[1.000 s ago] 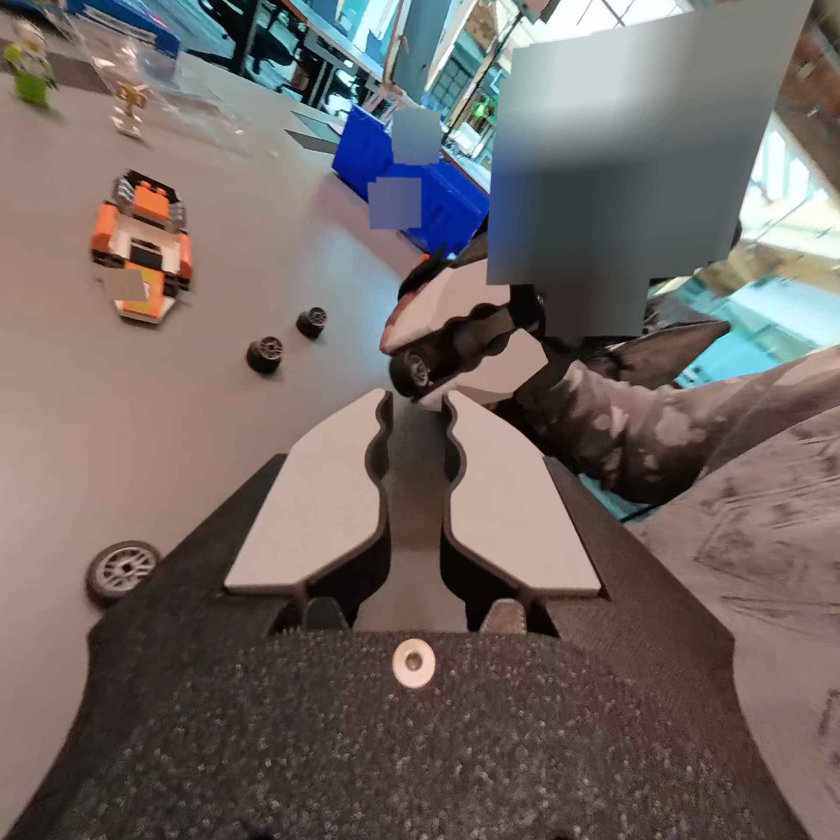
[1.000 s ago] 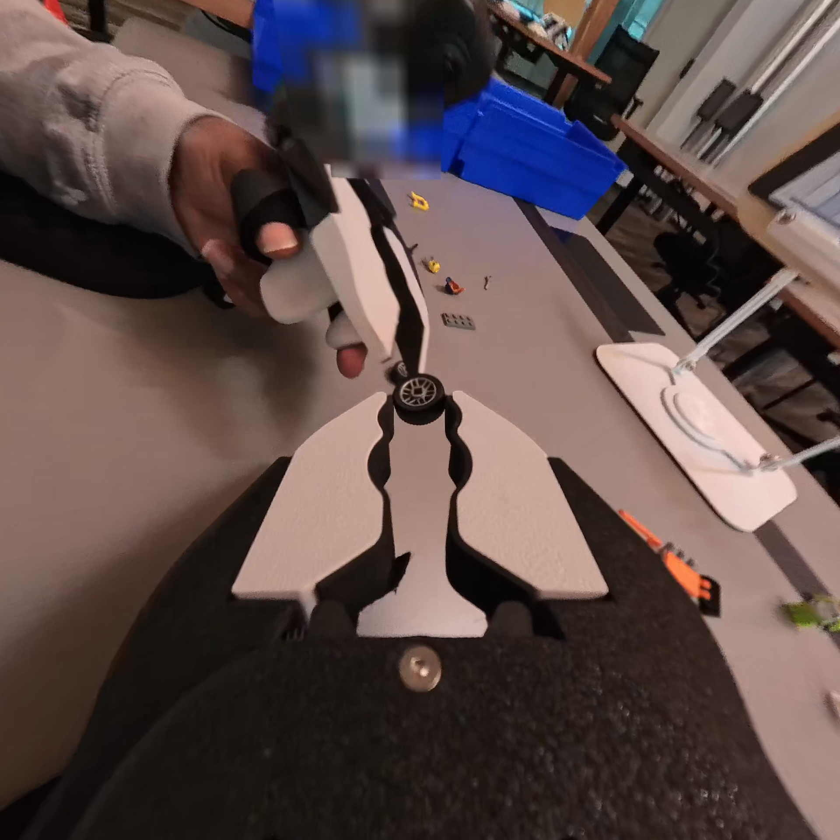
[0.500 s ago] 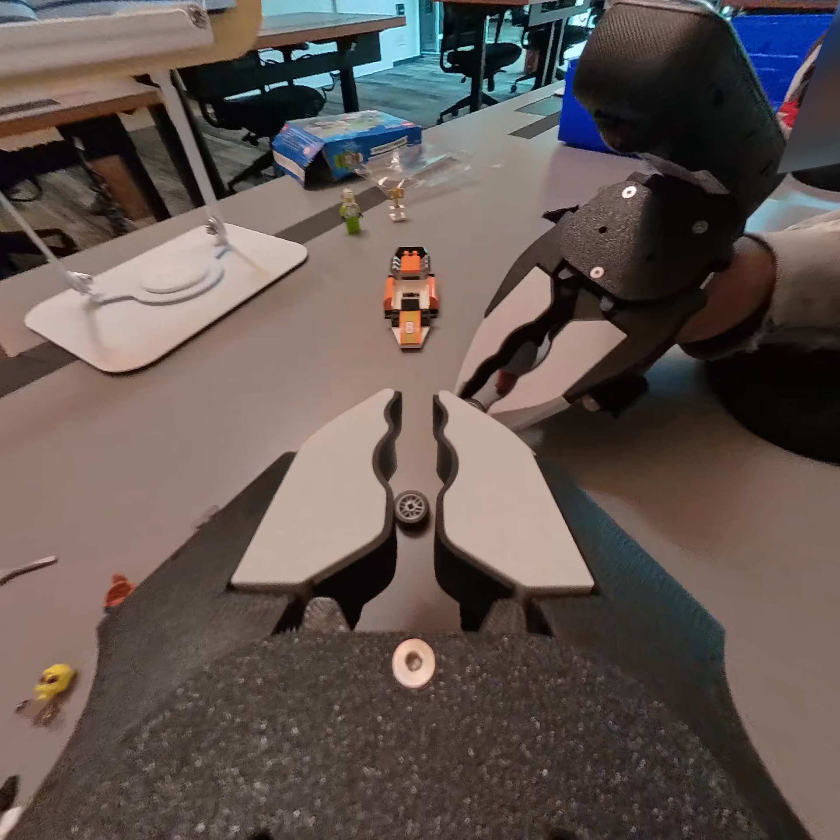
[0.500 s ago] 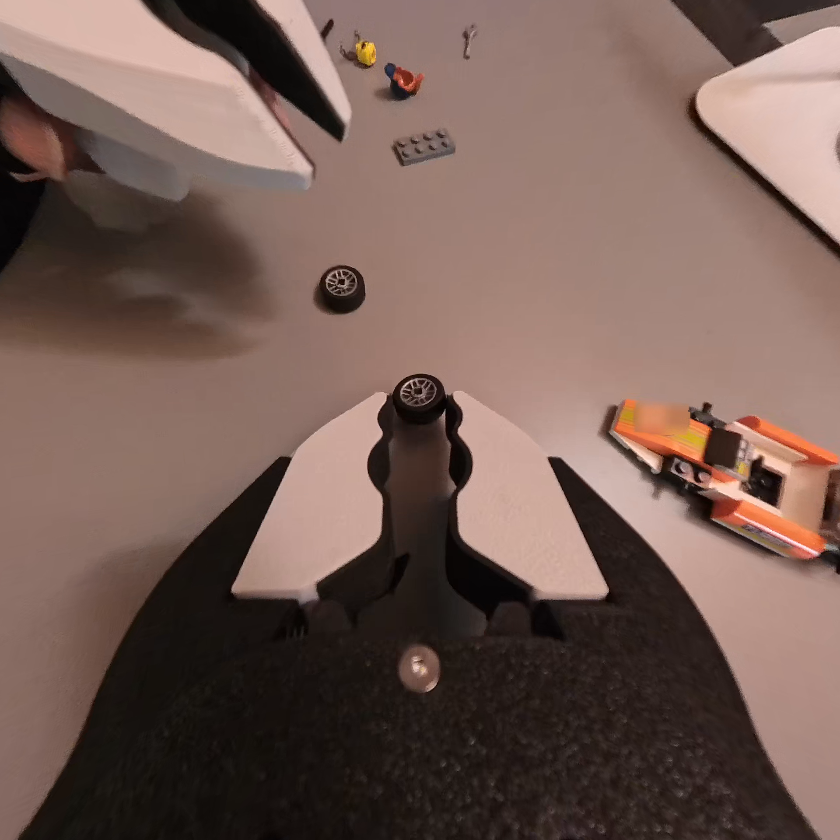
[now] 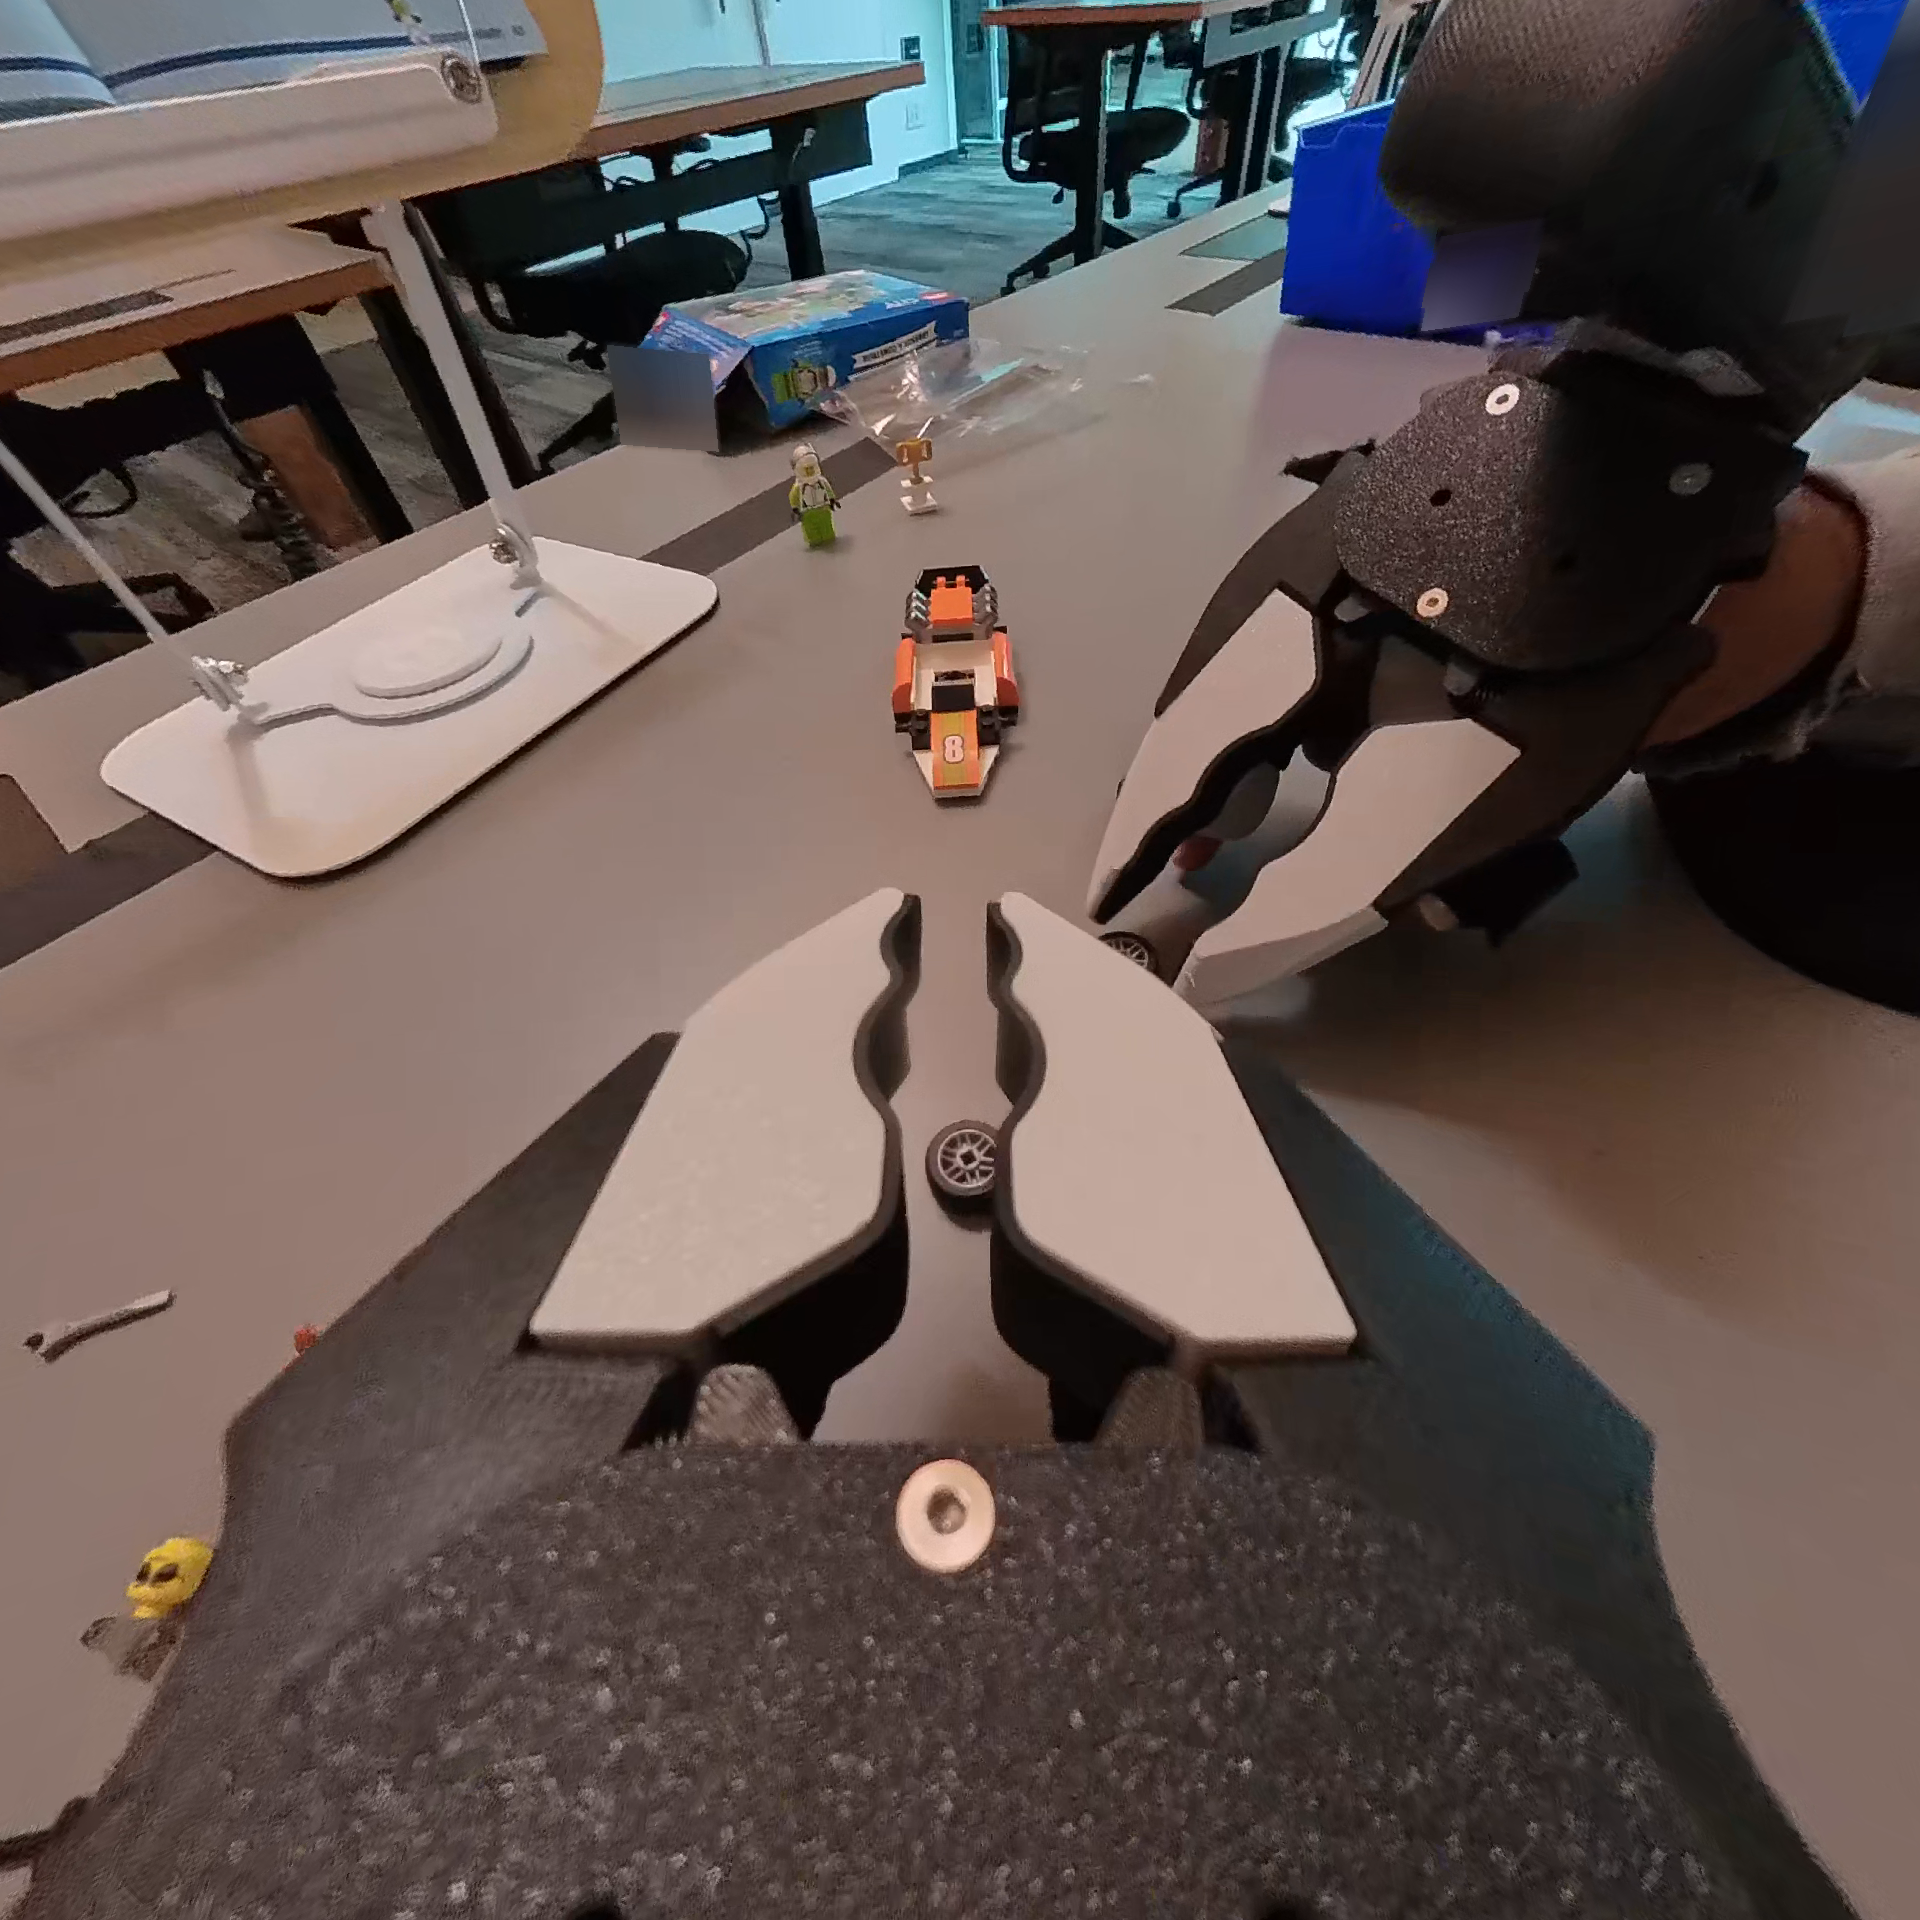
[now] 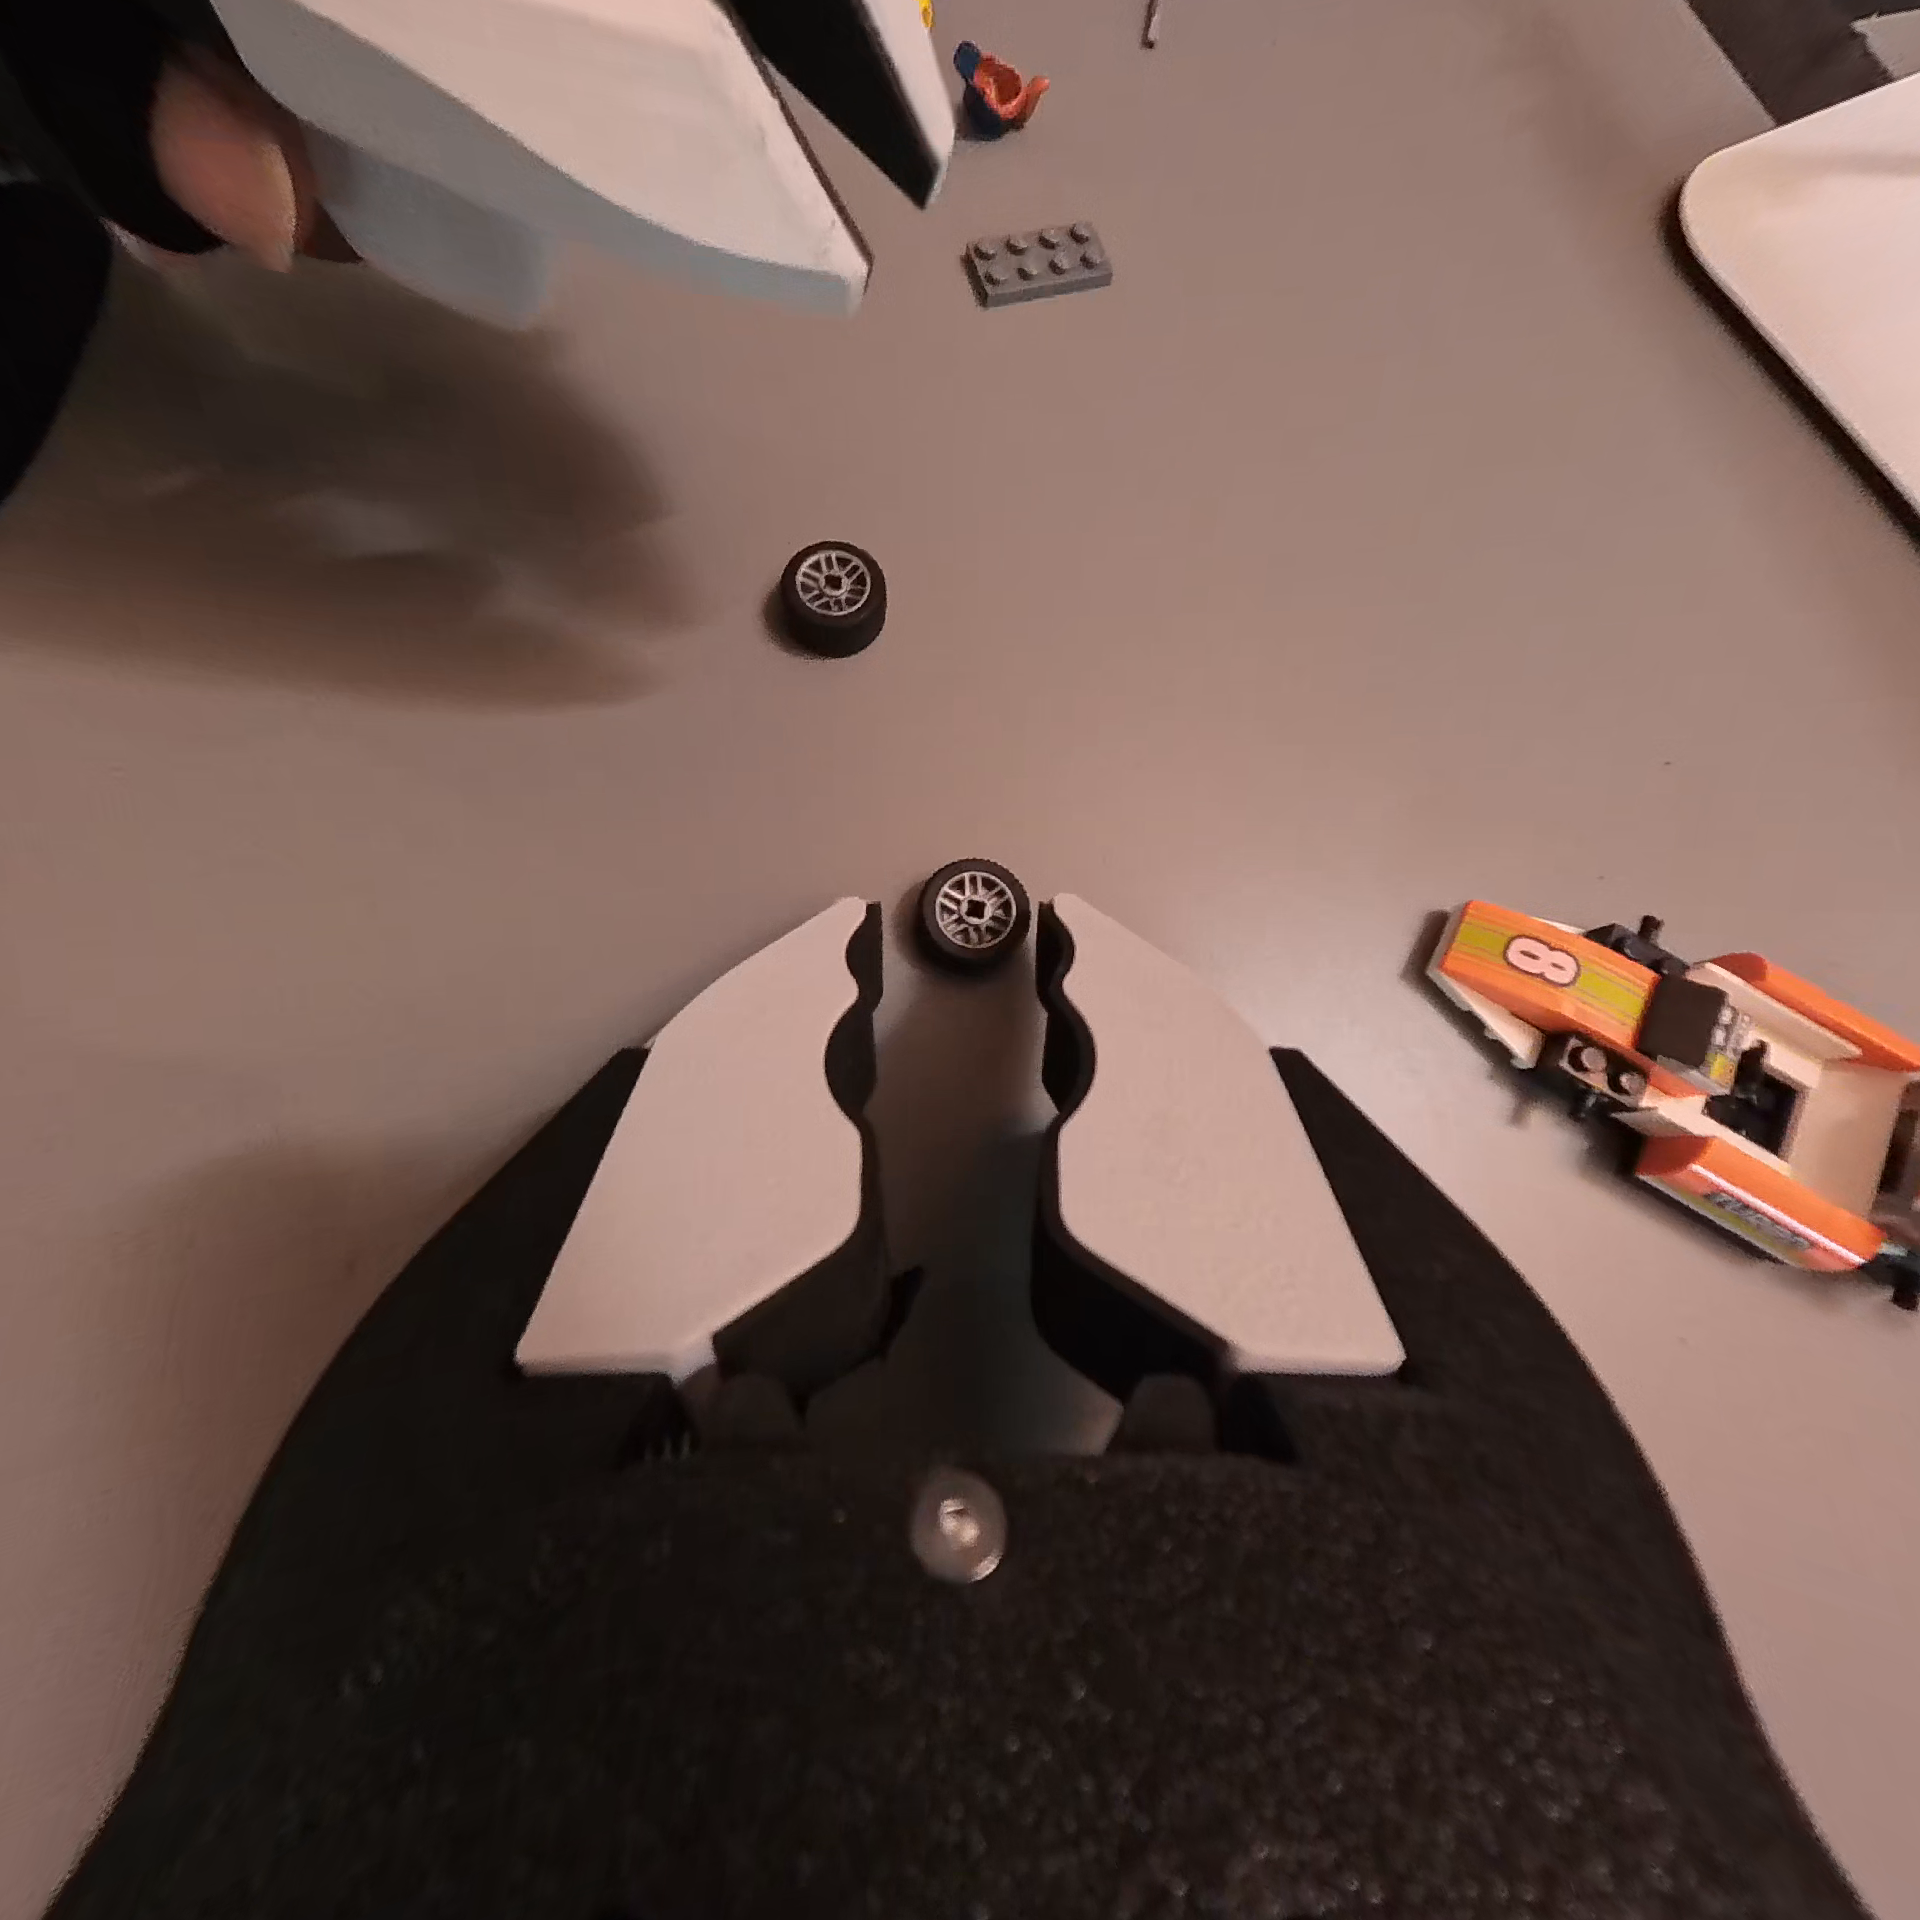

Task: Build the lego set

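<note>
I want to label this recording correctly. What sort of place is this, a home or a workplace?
Most likely an open-plan office or lab, not a home. Behind the grey table stand rows of long desks with black swivel chairs, and blue storage bins sit at the table's far end.

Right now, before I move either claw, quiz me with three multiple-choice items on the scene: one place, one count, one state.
1. In the right wrist view, the orange car lies where from the right claw?
A) to its right
B) to its left
C) inside its grip
2. How many loose wheels lie on the table there?
A) one
B) two
C) four
3. The left claw is:
A) shut on a wheel
B) shut on the car
C) open, gripping nothing
Answers: 1 A, the car sits at the right edge; 2 B, one wheel at the right claw's tips, another farther out; 3 C, its jaws stand apart, tips bare.
</note>
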{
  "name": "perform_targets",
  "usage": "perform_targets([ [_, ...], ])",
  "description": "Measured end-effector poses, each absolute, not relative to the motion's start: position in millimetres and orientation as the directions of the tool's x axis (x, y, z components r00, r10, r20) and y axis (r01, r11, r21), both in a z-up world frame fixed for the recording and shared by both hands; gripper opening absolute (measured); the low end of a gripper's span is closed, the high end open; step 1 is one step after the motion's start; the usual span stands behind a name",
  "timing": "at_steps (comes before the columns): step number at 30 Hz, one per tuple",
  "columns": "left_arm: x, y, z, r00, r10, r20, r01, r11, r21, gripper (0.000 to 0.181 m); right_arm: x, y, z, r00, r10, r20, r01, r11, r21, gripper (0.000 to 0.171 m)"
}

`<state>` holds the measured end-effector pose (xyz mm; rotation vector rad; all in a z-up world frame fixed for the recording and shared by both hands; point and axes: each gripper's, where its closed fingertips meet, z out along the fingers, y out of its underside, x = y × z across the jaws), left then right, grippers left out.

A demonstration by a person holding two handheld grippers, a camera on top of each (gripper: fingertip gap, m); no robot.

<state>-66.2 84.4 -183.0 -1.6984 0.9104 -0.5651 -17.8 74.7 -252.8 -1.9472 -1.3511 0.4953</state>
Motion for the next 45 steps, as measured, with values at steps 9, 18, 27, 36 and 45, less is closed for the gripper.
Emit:
perform_targets([
  [9,-56.6,72.3,-187.1,0.534,-0.844,-0.054,-0.304,-0.132,-0.943,0.012,56.0,112.7,-208.0,0.546,0.819,0.176,0.545,-0.187,-0.817,0.030],
  [18,-45.6,67.2,-214.9,0.485,-0.864,-0.139,-0.436,-0.101,-0.894,0.014,112.5,105.9,-253.9,0.479,0.826,0.296,0.735,-0.193,-0.650,0.030],
  [27,-45.2,71.4,-224.2,0.491,-0.855,-0.166,-0.473,-0.102,-0.875,0.013,103.5,107.9,-247.2,0.483,0.828,0.283,0.692,-0.164,-0.703,0.031],
  [36,-45.8,74.1,-221.9,0.507,-0.848,-0.156,-0.455,-0.110,-0.884,0.012,59.8,106.7,-250.2,0.301,0.931,0.209,0.778,-0.113,-0.617,0.032],
  [45,-45.4,73.2,-219.4,0.498,-0.857,-0.130,-0.434,-0.116,-0.894,0.011,54.4,103.4,-256.3,0.117,0.984,0.132,0.863,-0.034,-0.505,0.030],
])
